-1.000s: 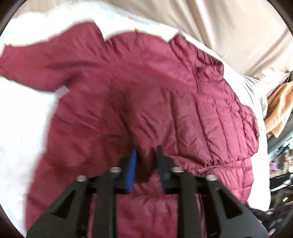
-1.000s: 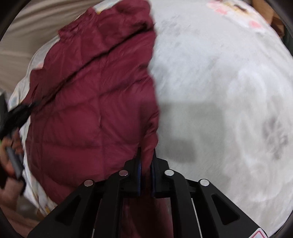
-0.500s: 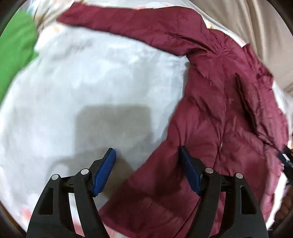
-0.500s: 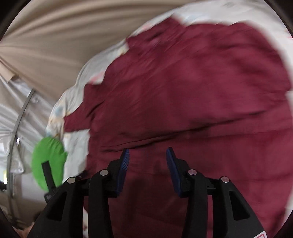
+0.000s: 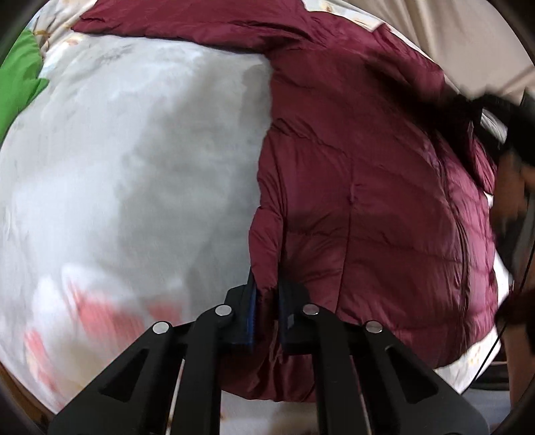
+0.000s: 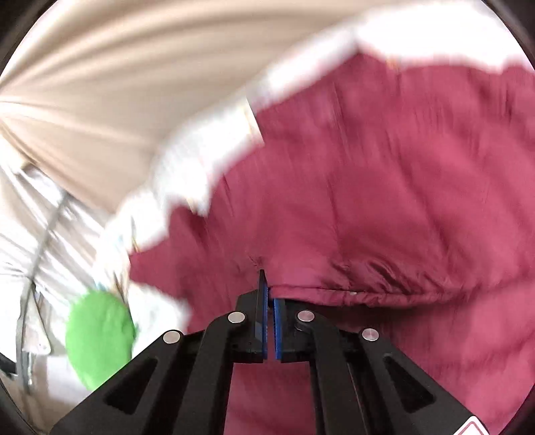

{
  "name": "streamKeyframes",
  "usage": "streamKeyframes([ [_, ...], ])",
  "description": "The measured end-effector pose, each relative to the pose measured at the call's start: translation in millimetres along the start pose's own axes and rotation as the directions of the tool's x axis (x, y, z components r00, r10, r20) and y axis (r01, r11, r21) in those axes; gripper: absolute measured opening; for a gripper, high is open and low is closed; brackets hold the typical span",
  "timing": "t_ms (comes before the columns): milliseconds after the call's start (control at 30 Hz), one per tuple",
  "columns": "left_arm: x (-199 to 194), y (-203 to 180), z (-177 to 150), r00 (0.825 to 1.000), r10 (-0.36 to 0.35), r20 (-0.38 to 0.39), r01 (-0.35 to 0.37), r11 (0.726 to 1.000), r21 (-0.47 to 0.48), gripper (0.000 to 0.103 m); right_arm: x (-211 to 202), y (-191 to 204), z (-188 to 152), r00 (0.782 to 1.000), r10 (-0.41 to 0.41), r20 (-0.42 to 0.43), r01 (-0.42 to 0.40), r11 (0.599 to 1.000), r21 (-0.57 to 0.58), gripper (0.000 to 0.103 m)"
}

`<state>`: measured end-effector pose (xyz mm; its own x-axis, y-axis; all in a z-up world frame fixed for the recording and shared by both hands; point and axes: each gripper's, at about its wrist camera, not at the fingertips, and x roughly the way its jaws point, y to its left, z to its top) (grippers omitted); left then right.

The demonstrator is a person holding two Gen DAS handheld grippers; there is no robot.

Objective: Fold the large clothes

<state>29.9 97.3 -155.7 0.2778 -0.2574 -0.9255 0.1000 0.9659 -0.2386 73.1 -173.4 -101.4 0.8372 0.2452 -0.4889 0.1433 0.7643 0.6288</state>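
Half a second ago both of your grippers hung spread apart over the maroon puffer jacket (image 5: 367,200); now each has closed on it. Your left gripper (image 5: 265,301) is clenched on the jacket's side edge, a thick fold of quilted fabric pinched between its blue pads (image 5: 251,311), right where the jacket borders the bare pale blanket (image 5: 133,167) covering the bed. Your right gripper (image 6: 268,301) has its jaws nearly together on a folded seam edge of the jacket (image 6: 384,200), though that view is blurred by motion, so how much cloth it holds is hard to tell. The jacket lies spread along the bed's side nearest the beige curtain (image 6: 100,83), one sleeve (image 5: 187,23) stretched toward the bed's far edge, where a green item (image 5: 16,77) rests. With two fresh pinches on the cloth, you appear ready to lift and carry this side across the body for a fold. The puffy fill will probably spring back, so keep both grips firm and press the fold flat.
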Motion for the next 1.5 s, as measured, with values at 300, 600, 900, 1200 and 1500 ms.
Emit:
streamKeyframes([
  [300, -67.7, -30.9, 56.0, 0.977, 0.026, 0.213, -0.027, 1.0, -0.001, 0.019, 65.9, -12.5, -16.9, 0.949, -0.092, -0.303, 0.073, 0.995, -0.073, 0.012],
  [600, -46.6, -110.4, 161.9, 0.936, -0.164, 0.31, 0.14, 0.985, 0.096, 0.061, -97.2, -90.9, 19.3, 0.974, -0.228, -0.012, 0.228, 0.972, 0.057, 0.034],
  [900, 72.2, -156.3, 174.2, 0.977, -0.136, 0.162, 0.125, 0.989, 0.079, 0.052, -127.3, -218.8, 55.4, 0.979, -0.199, 0.046, 0.162, 0.893, 0.421, 0.048],
  [1200, 97.2, -178.7, 186.8, 0.98, -0.007, 0.201, -0.026, 0.987, 0.16, 0.044, -97.0, -218.4, 85.2, 0.929, -0.363, 0.071, 0.333, 0.905, 0.264, 0.007],
  [1500, 101.3, -185.0, 181.1, 0.97, 0.043, 0.24, -0.088, 0.979, 0.183, 0.044, -138.5, -176.4, 80.9, 0.851, -0.489, 0.192, 0.457, 0.869, 0.188, 0.01],
])
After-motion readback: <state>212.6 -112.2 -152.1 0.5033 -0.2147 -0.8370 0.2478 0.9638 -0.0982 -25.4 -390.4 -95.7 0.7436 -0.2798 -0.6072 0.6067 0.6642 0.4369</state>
